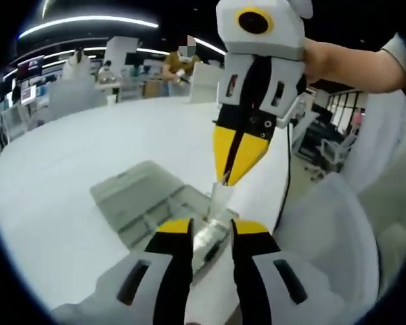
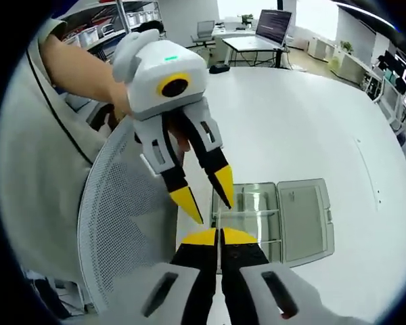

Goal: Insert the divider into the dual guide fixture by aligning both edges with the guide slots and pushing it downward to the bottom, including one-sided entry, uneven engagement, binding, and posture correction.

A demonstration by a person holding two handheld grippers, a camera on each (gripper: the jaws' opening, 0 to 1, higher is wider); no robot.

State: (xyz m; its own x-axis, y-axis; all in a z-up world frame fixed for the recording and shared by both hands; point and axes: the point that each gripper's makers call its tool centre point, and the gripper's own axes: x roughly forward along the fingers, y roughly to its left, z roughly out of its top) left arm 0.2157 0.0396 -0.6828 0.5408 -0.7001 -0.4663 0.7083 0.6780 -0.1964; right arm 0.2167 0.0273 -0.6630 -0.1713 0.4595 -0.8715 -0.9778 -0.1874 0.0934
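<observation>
A clear plastic fixture box (image 1: 132, 193) with its lid folded open lies on the white table (image 1: 88, 149). A thin clear divider (image 1: 218, 202) stands upright over the box's near end, and my right gripper (image 1: 229, 177) comes down from above, shut on its top edge. My left gripper (image 1: 213, 230) is open, its yellow-tipped jaws on either side of the divider's lower part without pressing it. In the right gripper view my right gripper (image 2: 221, 237) is closed on the divider, seen edge-on. The left gripper (image 2: 208, 202) is spread open at the near edge of the box (image 2: 257, 203).
A grey mesh chair back (image 2: 122, 223) stands close to the table edge next to the person holding the grippers. The hinged lid (image 2: 304, 217) lies flat beside the box. Desks with monitors (image 2: 271, 24) and shelving stand far behind.
</observation>
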